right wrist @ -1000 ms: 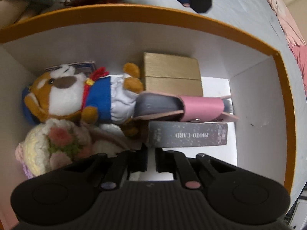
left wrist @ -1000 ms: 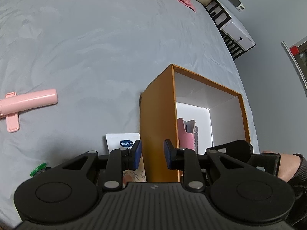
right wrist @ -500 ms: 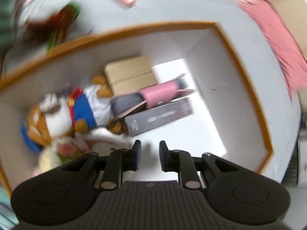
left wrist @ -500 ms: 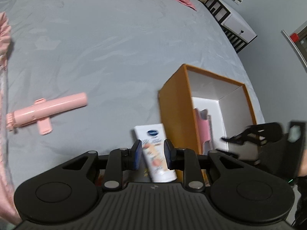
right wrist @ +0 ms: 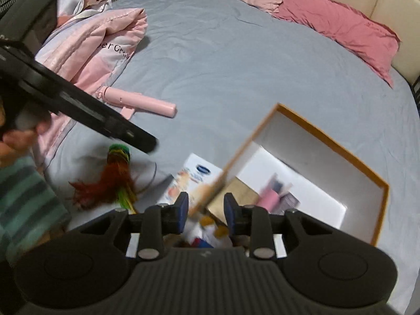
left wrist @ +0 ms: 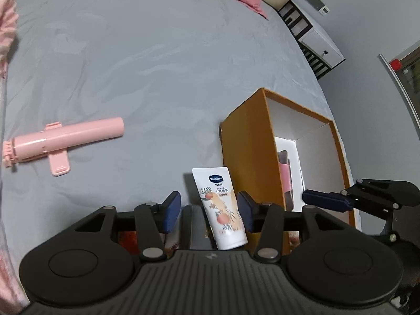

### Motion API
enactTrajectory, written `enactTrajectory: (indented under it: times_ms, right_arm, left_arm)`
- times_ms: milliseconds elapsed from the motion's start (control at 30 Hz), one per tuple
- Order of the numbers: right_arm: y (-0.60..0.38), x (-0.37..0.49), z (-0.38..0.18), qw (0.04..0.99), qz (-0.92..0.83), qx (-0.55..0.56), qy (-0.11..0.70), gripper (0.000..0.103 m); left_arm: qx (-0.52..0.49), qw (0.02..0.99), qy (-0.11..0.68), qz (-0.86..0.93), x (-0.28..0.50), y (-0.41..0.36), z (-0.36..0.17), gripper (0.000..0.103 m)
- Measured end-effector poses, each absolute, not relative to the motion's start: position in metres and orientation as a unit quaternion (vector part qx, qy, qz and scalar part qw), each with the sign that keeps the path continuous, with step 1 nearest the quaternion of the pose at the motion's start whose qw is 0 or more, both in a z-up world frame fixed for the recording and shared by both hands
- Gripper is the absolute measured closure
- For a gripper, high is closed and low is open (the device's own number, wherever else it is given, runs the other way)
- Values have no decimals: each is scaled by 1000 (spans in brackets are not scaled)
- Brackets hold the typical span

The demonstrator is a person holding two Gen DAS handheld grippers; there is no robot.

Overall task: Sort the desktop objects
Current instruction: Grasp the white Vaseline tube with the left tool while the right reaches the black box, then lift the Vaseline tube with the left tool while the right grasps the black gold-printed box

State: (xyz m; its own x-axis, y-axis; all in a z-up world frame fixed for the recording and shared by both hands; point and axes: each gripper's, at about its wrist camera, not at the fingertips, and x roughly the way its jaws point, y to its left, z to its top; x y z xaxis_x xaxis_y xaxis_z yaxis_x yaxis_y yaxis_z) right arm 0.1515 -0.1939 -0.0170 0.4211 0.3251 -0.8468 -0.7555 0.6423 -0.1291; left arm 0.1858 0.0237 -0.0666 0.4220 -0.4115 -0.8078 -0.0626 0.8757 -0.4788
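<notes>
We see from two wrist cameras, both tilted down over the grey bed (left wrist: 162, 60), quite near. The left view faces the orange box (left wrist: 249, 152) near the bed's right edge; the right view faces the headboard end. Both share the box, the tube (left wrist: 220, 204) and the pink stick (right wrist: 139, 102).

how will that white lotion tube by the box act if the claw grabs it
The lotion tube lies flat on the sheet, so it likely won't roll. Its soft plastic body would probably dent under the pads. Its glossy skin may slip.
</notes>
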Motion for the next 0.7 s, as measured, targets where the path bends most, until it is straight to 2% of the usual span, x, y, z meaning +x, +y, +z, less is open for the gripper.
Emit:
enactTrajectory:
  times_ms: [233,467,600,667,700]
  right_arm:
    - [-153,171,-42,787,334,-294,427,83]
    - [-140,187,-64,759,343,-326,448,85]
    - [-139,191,-65,756,349,-344,434,86]
    - [-139,193,-65,754,351,-347,434,86]
    - [-139,193,-65,754,352,-354,428,86]
  left_arm:
    - [-260,787,546,-121,215,20,-109,49]
    - [-312,759,559,-120,238,23,-155,48]
    - [-334,746,561,-132,245,20,-170,48]
    - [-342,743,558,-140,247,19,-174,64]
    - [-344,743,555,-145,247,18,-175,66]
